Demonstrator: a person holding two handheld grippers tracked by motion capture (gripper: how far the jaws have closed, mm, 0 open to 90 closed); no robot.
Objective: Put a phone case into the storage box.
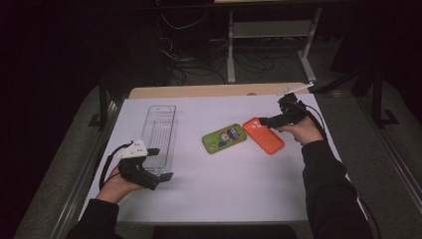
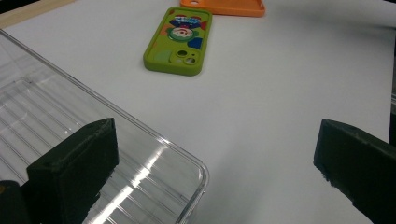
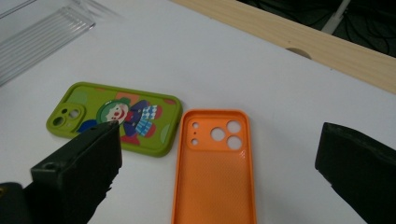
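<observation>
High view first: a white worktop [image 1: 239, 189] carries three things in a loose row. At the left lies a clear plastic tray [image 1: 160, 134], long and narrow, set lengthwise away from the person. Near the middle is a green phone case [image 1: 224, 138] with a cartoon clown printed on it, lying flat with its back up. Just beside it to the right, close but apart, is an orange phone case [image 1: 263, 135], also flat, its hollow inside facing up and its camera cut-outs at the far end.

The right gripper [image 1: 264, 121] is held low over the far end of the orange case, its hand coming in from the right edge of the worktop. Its fingers [image 3: 77, 170] stand wide apart with nothing between them but the case lying below; in the right gripper view the orange phone case [image 3: 215, 177] sits in the gap between the two, nearer the left one, and the green phone case [image 3: 116, 116] shows partly behind that left finger. Whether the fingers touch the case cannot be told from these pictures.

The left gripper [image 1: 160, 163] hovers at the near end of the tray, well apart from both cases. Its fingers [image 2: 74, 168] are likewise spread wide and hold nothing. In the left gripper view one finger lies over the clear plastic tray [image 2: 154, 172] near its rounded corner, the other over bare worktop; the green phone case [image 2: 177, 42] and an edge of the orange phone case [image 2: 224, 6] lie farther off.
</observation>
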